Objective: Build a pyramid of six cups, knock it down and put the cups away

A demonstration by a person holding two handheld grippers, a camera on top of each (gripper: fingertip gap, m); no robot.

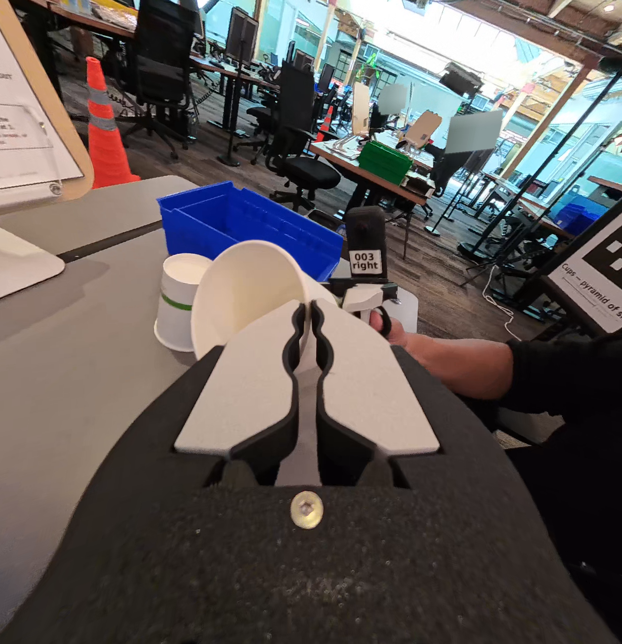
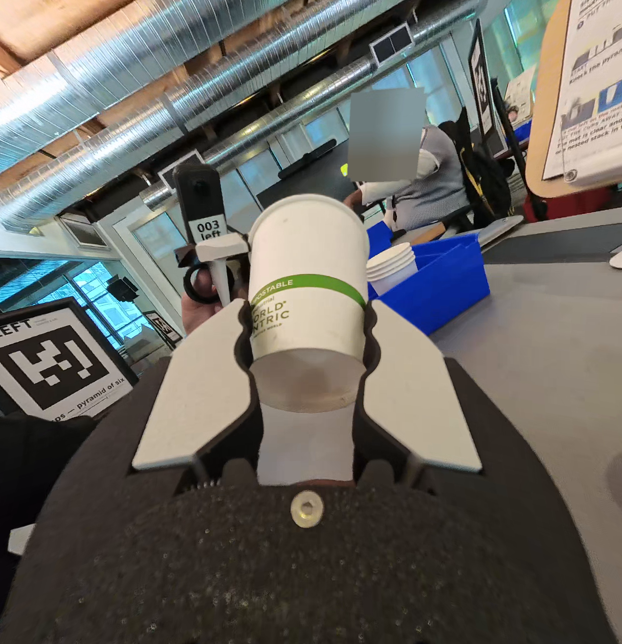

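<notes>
Right gripper [image 2: 308,327] grips cup [image 2: 308,296], base toward camera.

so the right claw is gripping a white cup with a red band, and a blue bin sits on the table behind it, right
Not quite: the band on the cup is green, not red, as the right wrist view shows. The rest holds: the right claw grips that white cup, with the blue bin on the table behind.

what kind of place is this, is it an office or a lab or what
Most likely an open-plan office or workshop used for data collection. Rows of desks with black office chairs fill the background, exposed silver ducts run under the ceiling, and an orange traffic cone stands on the floor beside the grey table.
</notes>
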